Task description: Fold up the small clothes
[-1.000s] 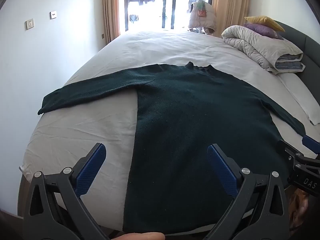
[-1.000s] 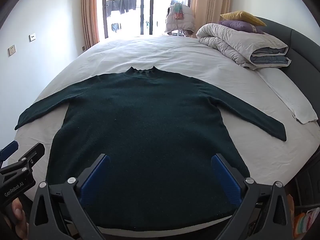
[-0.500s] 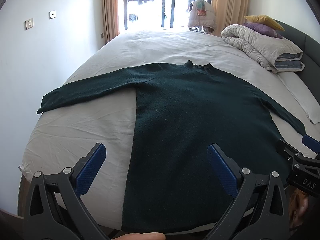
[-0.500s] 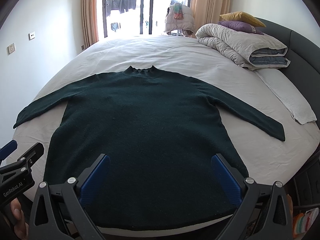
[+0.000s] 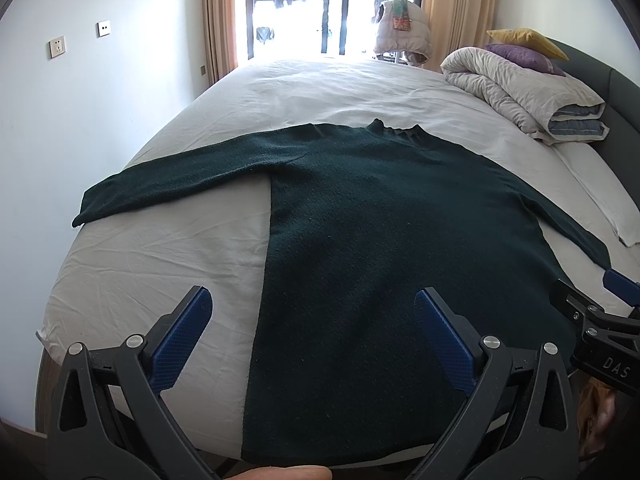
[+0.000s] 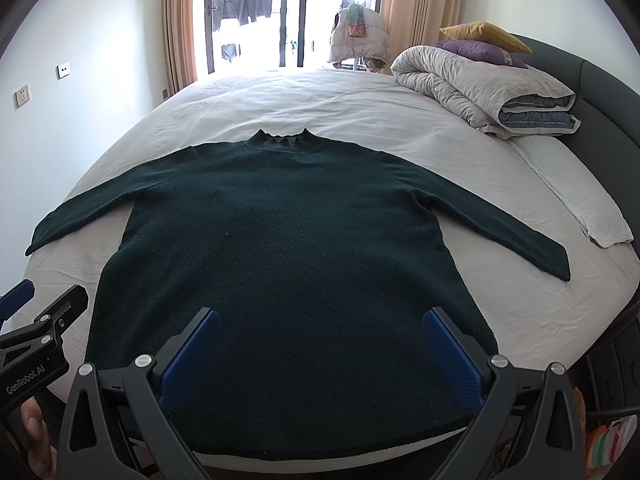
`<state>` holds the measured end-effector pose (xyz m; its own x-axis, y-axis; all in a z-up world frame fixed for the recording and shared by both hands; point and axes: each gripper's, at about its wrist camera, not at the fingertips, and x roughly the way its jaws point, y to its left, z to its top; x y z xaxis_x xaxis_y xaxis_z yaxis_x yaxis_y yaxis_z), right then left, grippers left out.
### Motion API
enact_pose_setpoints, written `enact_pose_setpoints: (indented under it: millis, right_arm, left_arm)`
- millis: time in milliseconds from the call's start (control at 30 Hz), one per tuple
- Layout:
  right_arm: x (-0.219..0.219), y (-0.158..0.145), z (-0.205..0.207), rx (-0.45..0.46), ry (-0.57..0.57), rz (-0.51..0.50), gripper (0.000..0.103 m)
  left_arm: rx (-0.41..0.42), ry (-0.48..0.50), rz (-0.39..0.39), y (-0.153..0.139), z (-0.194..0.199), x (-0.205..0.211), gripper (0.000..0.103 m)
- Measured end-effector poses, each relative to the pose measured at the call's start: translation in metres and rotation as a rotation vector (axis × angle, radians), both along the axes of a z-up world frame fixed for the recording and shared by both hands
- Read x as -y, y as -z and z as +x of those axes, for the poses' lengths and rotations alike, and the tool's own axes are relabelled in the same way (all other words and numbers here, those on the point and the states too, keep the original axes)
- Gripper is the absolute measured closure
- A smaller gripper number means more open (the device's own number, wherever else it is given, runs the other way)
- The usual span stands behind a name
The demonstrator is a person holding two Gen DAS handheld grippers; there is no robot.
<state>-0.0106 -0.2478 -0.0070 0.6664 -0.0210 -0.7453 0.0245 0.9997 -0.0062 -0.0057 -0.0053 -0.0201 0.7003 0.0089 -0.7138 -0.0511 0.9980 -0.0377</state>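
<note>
On the bed: a dark green sweater lies flat on the white sheet, front side down or up cannot be told.
Sweater position: the collar points to the window, the lower hem reaches the near edge of the bed.
Sleeves: both are spread out to the sides; the left sleeve ends near the left bed edge, the right sleeve ends just beside a white pillow.
Left tongs: wide open, holding nothing, above the near left part of the sweater and the bare sheet beside it.
Right tongs: wide open, holding nothing, above the lower middle of the sweater.
Tongs together: each one is seen at the edge of the other's view, side by side at the near end of the bed.
Far right of the bed: a folded grey duvet with a purple cushion and a yellow cushion on top, against the dark headboard.
Behind the bed: a pale vest hangs before the beige curtains.
</note>
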Motion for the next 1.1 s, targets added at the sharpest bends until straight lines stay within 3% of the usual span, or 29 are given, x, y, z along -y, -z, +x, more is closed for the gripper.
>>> enact_pose_setpoints:
  millis: [1100]
  right_arm:
    - [0.0013, 0.0025, -0.0012, -0.006, -0.001, -0.004, 0.000]
  left_arm:
    - [-0.006, -0.001, -0.002, 0.0010, 0.0004, 0.0015, 0.000]
